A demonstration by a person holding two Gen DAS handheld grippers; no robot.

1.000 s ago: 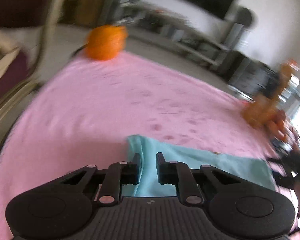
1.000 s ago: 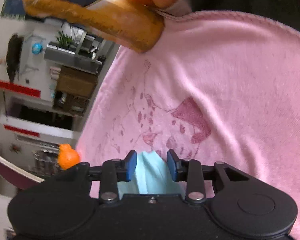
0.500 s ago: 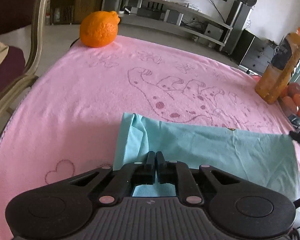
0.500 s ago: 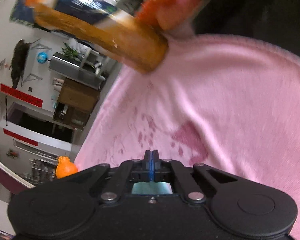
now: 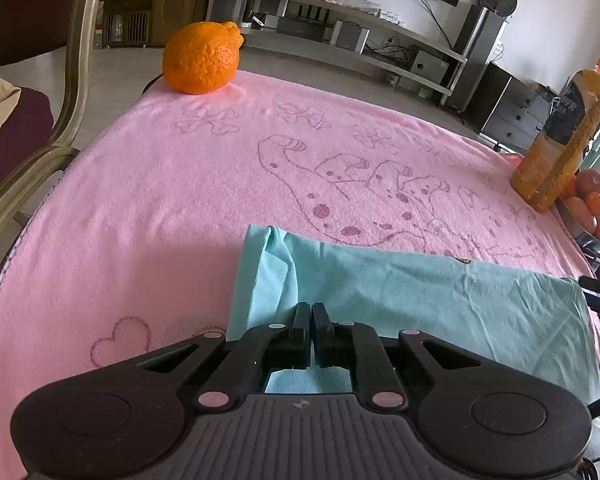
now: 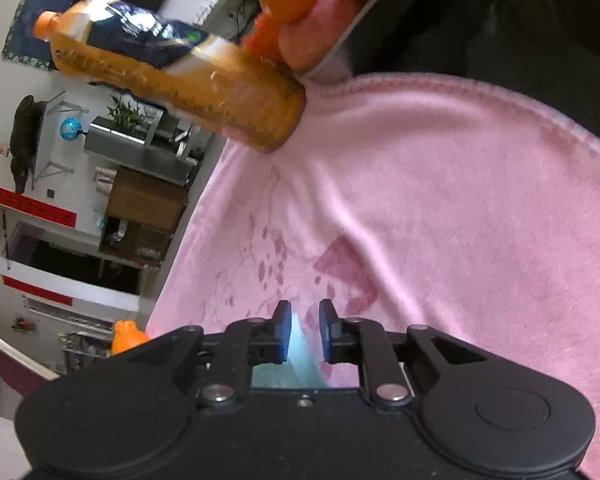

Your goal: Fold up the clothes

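Left wrist view. The left claw (image 5: 312,312) has its jaws pressed together on the near edge of the teal garment (image 5: 440,300); half a second back it was pinched the same way, a second back the jaws stood apart over the cloth. So this grip was taken and has held. The garment lies as a long folded band across the near part of the pink dinosaur-print towel (image 5: 160,200) that covers the tabletop, its left end doubled over itself just ahead of the claw. A large orange (image 5: 202,58) sits at the far left corner of the towel, an orange juice bottle (image 5: 560,140) stands at the far right edge, and a bowl of fruit (image 5: 592,204) sits just beside the bottle. None of these touch the garment.

Right wrist view. The right claw (image 6: 304,330) now shows a narrow gap between its blue pads, with a sliver of teal garment (image 6: 302,344) lying between them. Half a second ago these jaws were fully closed; they have since parted. The picture does not settle whether the pads touch the cloth.

Reading: the right side appears to be letting go of its end while the left holds on. Likely one fold has been laid and the right claw is freeing itself for a new grip.
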